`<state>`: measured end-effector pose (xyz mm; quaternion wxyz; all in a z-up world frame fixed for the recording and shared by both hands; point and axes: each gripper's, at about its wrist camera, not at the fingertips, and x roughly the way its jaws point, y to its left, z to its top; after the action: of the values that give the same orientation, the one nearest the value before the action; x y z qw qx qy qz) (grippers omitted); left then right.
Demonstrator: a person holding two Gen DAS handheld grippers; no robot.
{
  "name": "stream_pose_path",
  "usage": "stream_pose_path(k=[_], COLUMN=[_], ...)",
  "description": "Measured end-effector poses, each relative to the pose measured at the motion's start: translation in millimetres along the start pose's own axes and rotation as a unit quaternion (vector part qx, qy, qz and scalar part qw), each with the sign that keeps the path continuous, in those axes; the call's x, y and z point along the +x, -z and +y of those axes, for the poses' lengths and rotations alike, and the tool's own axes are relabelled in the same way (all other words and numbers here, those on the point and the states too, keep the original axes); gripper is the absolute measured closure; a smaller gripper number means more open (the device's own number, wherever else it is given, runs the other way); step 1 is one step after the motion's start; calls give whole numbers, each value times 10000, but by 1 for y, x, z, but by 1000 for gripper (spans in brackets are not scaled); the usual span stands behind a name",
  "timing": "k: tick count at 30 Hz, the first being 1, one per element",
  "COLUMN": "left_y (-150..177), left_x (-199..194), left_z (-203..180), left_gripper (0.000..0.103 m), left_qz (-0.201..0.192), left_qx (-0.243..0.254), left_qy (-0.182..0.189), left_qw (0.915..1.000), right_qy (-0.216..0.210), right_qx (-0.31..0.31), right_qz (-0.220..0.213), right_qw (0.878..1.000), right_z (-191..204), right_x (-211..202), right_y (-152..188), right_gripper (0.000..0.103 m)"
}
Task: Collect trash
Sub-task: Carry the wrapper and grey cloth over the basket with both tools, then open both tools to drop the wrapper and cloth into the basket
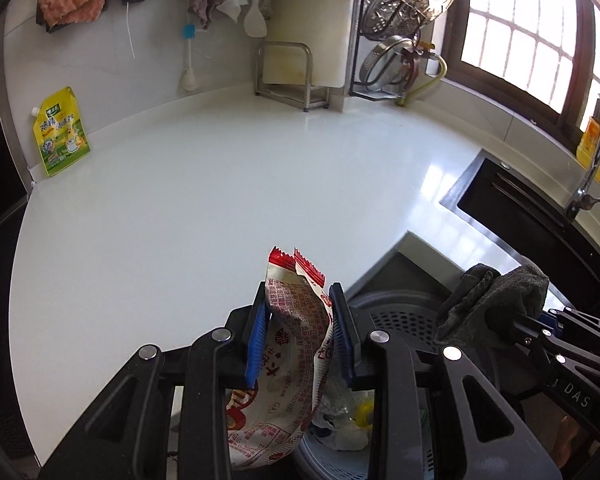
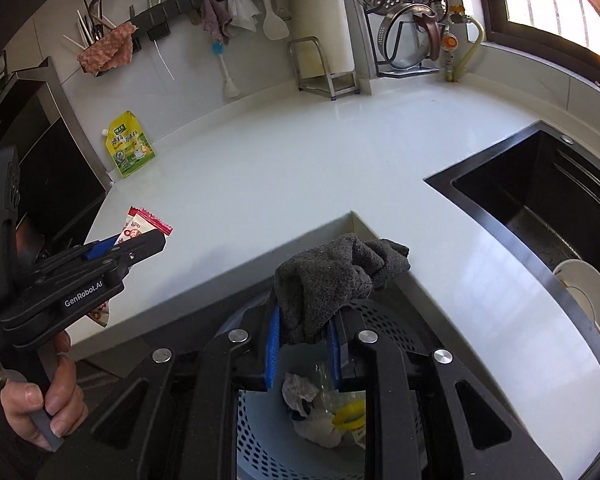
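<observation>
My left gripper (image 1: 300, 300) is shut on a red and white snack wrapper (image 1: 296, 320), which hangs down at the counter's front edge beside the bin; the left gripper (image 2: 140, 240) and the wrapper (image 2: 140, 224) also show in the right wrist view. My right gripper (image 2: 302, 320) is shut on a crumpled dark grey cloth (image 2: 332, 276) and holds it over the grey perforated trash bin (image 2: 260, 452). The bin holds crumpled paper, clear plastic and something yellow. The cloth (image 1: 496, 304) also shows in the left wrist view, right of the wrapper.
A yellow-green spouted pouch (image 1: 62, 132) leans on the back wall at the left. A black sink (image 2: 540, 208) with a white bowl (image 2: 588, 300) is at the right. A cutting-board rack (image 1: 288, 76) and a lid rack (image 1: 400, 40) stand at the back of the white counter (image 1: 220, 184).
</observation>
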<state>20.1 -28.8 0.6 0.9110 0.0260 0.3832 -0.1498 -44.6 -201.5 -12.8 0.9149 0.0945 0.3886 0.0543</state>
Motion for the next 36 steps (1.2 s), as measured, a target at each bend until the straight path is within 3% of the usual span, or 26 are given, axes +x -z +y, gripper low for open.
stream_pose_path(k=[10, 22, 24, 26, 27, 29, 33, 36], left_y=[54, 77, 78, 79, 79, 78, 80, 81], left_x=[8, 26, 26, 25, 23, 21, 20, 16], left_z=[-42, -35, -34, -33, -32, -30, -27, -29], left_gripper=[72, 69, 64, 44, 40, 31, 28, 19], left_qz=[269, 368, 388, 346, 308, 280, 324, 280], left_qx=[224, 161, 133, 127, 126, 88, 9, 25], left_qy=[241, 53, 53, -6, -63, -100, -108, -142], left_qw=[9991, 9992, 9991, 9993, 9994, 9995, 9994, 9995], right_qy=[45, -33, -15, 28, 62, 99, 161, 174], right_qx=[-211, -138, -93, -25, 33, 131, 286, 372], right_qz=[230, 320, 302, 222, 145, 52, -9, -63], right_qw=[9995, 9994, 9995, 9997, 9999, 9999, 9995, 9991], right_z=[-13, -3, -4, -8, -10, -14, -23, -25], right_x=[-11, 25, 25, 23, 20, 15, 9, 4], right_y=[59, 79, 81, 81, 82, 82, 83, 86], right_gripper=[84, 84, 76, 56, 43, 42, 42, 37])
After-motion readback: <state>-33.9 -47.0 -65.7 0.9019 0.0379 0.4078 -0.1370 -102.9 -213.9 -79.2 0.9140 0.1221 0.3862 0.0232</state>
